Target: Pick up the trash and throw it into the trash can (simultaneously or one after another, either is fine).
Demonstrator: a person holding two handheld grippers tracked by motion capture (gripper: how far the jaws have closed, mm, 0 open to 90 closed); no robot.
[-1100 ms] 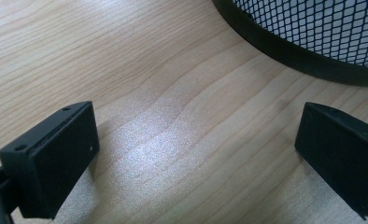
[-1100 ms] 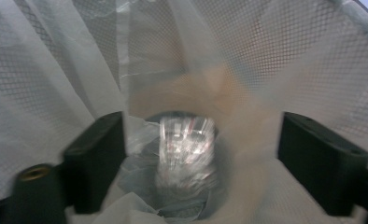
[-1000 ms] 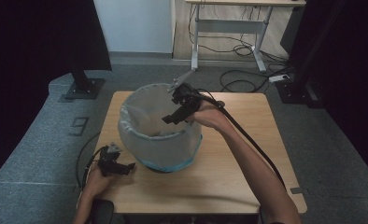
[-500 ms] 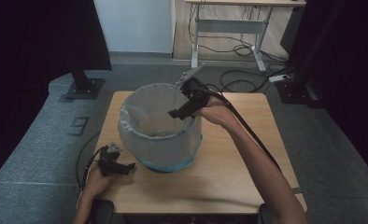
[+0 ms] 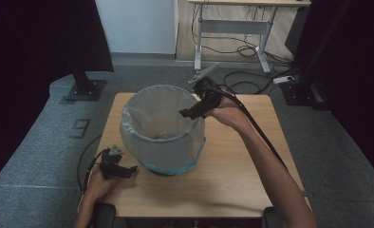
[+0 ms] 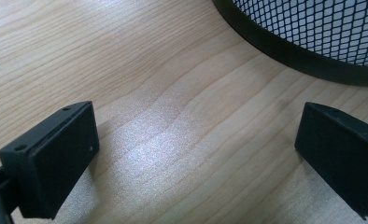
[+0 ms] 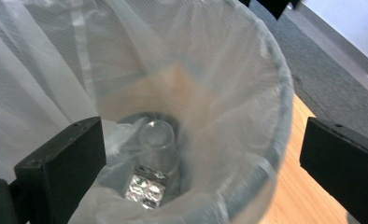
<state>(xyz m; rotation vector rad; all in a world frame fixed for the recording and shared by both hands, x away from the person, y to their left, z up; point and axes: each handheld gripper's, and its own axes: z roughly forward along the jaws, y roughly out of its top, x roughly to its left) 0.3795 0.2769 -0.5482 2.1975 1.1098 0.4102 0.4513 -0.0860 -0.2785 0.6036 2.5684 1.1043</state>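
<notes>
A mesh wastebasket [image 5: 172, 151] lined with a thin plastic bag stands in the middle of the wooden table [image 5: 232, 171]. My right gripper [image 5: 191, 112] hovers open over its right rim, pointing inward. In the right gripper view the open right gripper [image 7: 200, 142] looks down into the bag [image 7: 229, 79], where a clear plastic cup [image 7: 157, 145] and a foil blister pack [image 7: 145, 191] lie at the bottom. My left gripper [image 5: 124, 170] rests low on the table at the basket's front left. It stands open [image 6: 201, 128] over bare wood, beside the basket's black base [image 6: 285, 49].
A desk frame with cables [image 5: 232, 28] stands on the floor beyond the table. A black stand base [image 5: 84, 89] sits at the back left, another [image 5: 301, 92] at the right. The right gripper's cable [image 5: 256, 128] trails along the forearm over the table's right side.
My right gripper has drawn back a little toward the basket's right rim, staying open. The left gripper has not moved.
</notes>
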